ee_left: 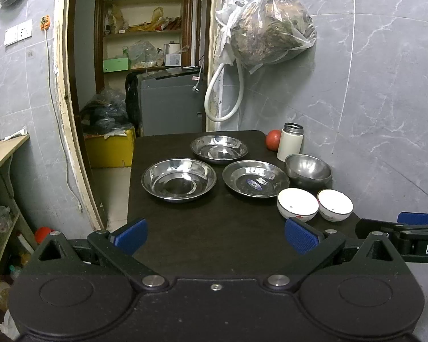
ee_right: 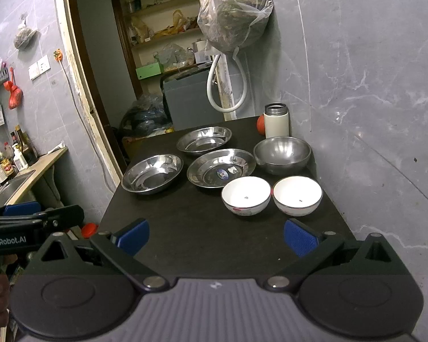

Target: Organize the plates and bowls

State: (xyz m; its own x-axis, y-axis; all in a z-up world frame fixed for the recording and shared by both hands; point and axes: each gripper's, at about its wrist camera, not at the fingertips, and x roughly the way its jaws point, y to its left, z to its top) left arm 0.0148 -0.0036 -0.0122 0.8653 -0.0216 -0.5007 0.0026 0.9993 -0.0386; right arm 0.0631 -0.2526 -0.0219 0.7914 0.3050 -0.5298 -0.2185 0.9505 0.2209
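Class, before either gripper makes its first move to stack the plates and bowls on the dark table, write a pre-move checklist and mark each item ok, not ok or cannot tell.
1. Left gripper empty, jaws open: ok.
2. Right gripper empty, jaws open: ok.
3. Three steel plates, near-left plate, far plate and stickered plate, lie apart and unstacked: ok.
4. Two white bowls upright, side by side: ok; whether their rims touch: cannot tell.
5. Steel bowl clear of the flask behind it: cannot tell.
6. Near part of the table free for approach: ok.
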